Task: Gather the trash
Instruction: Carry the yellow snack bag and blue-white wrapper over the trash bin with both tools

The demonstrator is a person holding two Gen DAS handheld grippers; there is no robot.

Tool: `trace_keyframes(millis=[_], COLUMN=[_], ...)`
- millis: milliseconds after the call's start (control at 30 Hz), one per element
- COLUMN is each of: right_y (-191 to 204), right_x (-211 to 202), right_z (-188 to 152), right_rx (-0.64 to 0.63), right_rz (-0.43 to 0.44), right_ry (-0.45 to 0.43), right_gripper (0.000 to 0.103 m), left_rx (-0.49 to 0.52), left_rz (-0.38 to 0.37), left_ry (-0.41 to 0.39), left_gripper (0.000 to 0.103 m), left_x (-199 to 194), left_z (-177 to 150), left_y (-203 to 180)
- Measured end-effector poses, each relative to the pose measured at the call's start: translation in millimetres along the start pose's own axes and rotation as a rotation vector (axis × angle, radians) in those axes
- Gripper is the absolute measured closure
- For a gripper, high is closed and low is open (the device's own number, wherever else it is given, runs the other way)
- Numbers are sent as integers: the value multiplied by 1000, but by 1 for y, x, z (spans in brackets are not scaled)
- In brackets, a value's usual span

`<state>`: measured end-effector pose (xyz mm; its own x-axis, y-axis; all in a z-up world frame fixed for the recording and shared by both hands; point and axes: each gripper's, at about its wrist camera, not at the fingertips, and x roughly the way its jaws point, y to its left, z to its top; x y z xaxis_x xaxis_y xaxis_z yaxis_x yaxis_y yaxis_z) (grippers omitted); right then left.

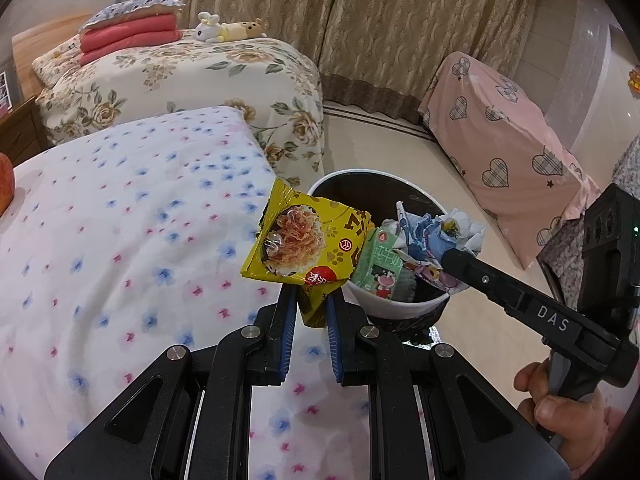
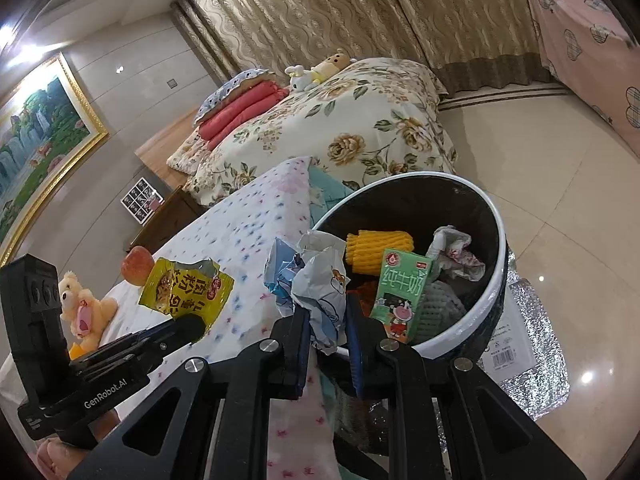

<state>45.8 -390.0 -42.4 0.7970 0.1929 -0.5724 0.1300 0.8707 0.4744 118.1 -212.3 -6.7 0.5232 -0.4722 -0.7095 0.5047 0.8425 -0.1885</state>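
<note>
Left gripper (image 1: pixel 312 312) is clamped on the lower corner of a yellow snack bag (image 1: pixel 306 240), which is held upright just beside the bin (image 1: pixel 400 304), on its bed side, with the bag's far edge reaching the rim. Right gripper (image 2: pixel 326 320) is closed on a crumpled white-and-blue wrapper (image 2: pixel 316 276), which is held at the near rim of the bin, partly over the opening. In the left wrist view the wrapper (image 1: pixel 436 236) is seen above the bin's contents, at the tip of the right gripper (image 1: pixel 452 264), and a hand (image 1: pixel 560 408) is seen on that gripper's handle.

Inside the bin a green milk carton (image 2: pixel 402 292) is propped upright against the near wall. A yellow foam net (image 2: pixel 378 250) is seen behind the carton, a crumpled white wrapper (image 2: pixel 456 254) beside it toward the far wall, and a grey foam net (image 2: pixel 440 300) beside it.

The bin is stood on the tiled floor (image 2: pixel 560 168) against the edge of a bed with a spotted cover (image 1: pixel 120 220). On that bed, well apart from the bin, an apple (image 2: pixel 138 266) and a plush bear (image 2: pixel 82 304) are seen. A silver foil bag (image 2: pixel 528 344) lies on the floor just beside the bin, on the side away from the bed.
</note>
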Motion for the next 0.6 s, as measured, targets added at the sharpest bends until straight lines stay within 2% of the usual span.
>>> trace_keyframes(millis=[600], right_y=[-19], right_x=[0], right_z=[8], right_rx=[26], right_rz=[-16], right_ry=[-5], right_gripper=[87], left_rx=[42], left_rz=[-10], left_ry=[17], left_gripper=[89], left_x=[18], left_z=[11], left_y=[-19])
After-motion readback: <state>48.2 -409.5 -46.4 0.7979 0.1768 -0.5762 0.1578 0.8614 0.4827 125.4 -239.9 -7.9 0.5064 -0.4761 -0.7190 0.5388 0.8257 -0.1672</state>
